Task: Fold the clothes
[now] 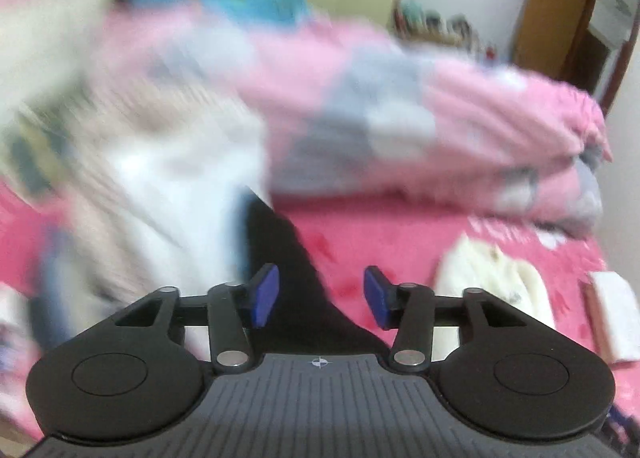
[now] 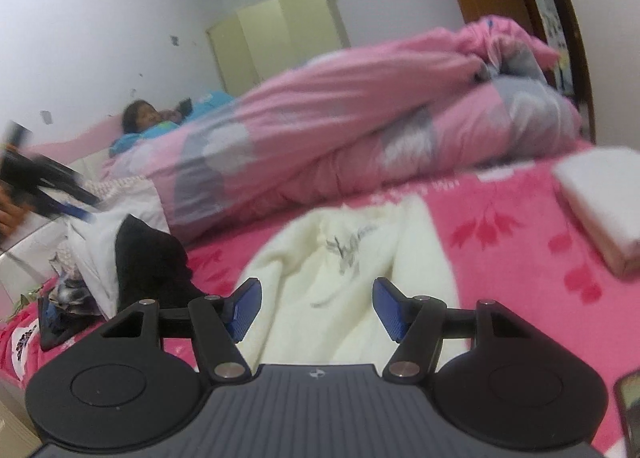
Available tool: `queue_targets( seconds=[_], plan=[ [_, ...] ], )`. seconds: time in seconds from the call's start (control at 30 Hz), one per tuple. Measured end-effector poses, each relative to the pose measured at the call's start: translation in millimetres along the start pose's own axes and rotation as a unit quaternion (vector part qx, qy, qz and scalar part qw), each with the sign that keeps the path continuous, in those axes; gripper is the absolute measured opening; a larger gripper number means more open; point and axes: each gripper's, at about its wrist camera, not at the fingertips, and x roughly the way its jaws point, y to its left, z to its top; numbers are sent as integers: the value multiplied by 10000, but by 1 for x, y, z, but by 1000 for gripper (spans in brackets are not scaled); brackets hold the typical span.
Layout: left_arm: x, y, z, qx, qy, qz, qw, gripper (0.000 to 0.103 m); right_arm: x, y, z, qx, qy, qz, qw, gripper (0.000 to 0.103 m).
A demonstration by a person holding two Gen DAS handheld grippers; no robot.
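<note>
Cream fleece garment [image 2: 344, 254] lies rumpled at lower centre on the pink flowered bedsheet [image 2: 500, 226]. Right gripper [image 2: 316, 308] and left gripper [image 1: 320, 296] both spread, empty. Left view heavily blurred.

Bed with pink floral sheet [image 2: 500, 226] fills the lower frame. Cream garment [image 2: 344, 250] lies centre, black garment [image 2: 152, 258] left, white box [image 2: 600, 194] right, rumpled pink quilt [image 2: 340, 130] across the middle
</note>
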Motion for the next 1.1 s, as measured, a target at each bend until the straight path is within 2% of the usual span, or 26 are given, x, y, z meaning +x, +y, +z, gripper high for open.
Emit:
queue_targets(
  seconds=[0.07,0.13,0.2,0.3,0.33,0.4,0.47,0.5,0.53,0.57,0.6,0.63,0.67,0.8,0.87,0.97,1.03,1.1],
  plan=[
    [-68,5,8,189,-455,422,9979,59,-6,1,4,-14,-117,87,9999,65],
    [-126,3,9,463,-832,888,9915,69,-13,-1,6,54,-236,228,9994,65],
    [-161,-5,1,908,-901,1197,9845,78,-21,-2,7,149,-343,324,9988,65],
    [-165,-17,-29,1578,-809,1317,9753,96,-32,-4,6,277,-459,314,9981,65],
    [-155,-21,-42,1735,-786,1310,9729,100,-36,-3,6,292,-481,276,9980,65],
    [-121,-24,-71,1900,-597,1174,9729,100,-44,-1,6,268,-531,158,9981,65],
    [-69,-25,-103,1850,-249,926,9780,98,-52,1,7,233,-578,53,9980,65],
    [-36,-27,-118,1759,-78,802,9811,94,-57,1,9,219,-602,19,9979,65],
    [-2,-28,-132,1664,93,677,9837,82,-61,3,11,201,-639,-21,9978,65],
    [23,-31,-145,1658,133,622,9841,75,-66,6,12,157,-677,-71,9976,65],
    [51,-37,-155,1688,70,596,9838,61,-70,10,13,82,-712,-123,9974,65],
    [79,-43,-165,1721,2,571,9834,54,-74,14,14,4,-746,-180,9970,65],
    [102,-51,-170,1744,-66,554,9831,54,-77,19,14,-85,-775,-256,9966,65],
    [156,-84,-172,1816,-436,-43,9824,48,-83,38,6,-485,-693,-454,9954,65],
    [184,-97,-169,2078,-518,-113,9767,45,-79,45,-2,-567,-612,-481,9954,65],
    [230,-109,-183,2692,-516,-13,9617,43,-71,53,-11,-620,-485,-511,9956,65],
    [254,-95,-195,2866,-761,120,9550,49,-60,53,-14,-550,-358,-546,9964,65],
    [256,-73,-191,2977,-884,254,9502,49,-49,51,-16,-510,-207,-605,9967,65]
  ],
)
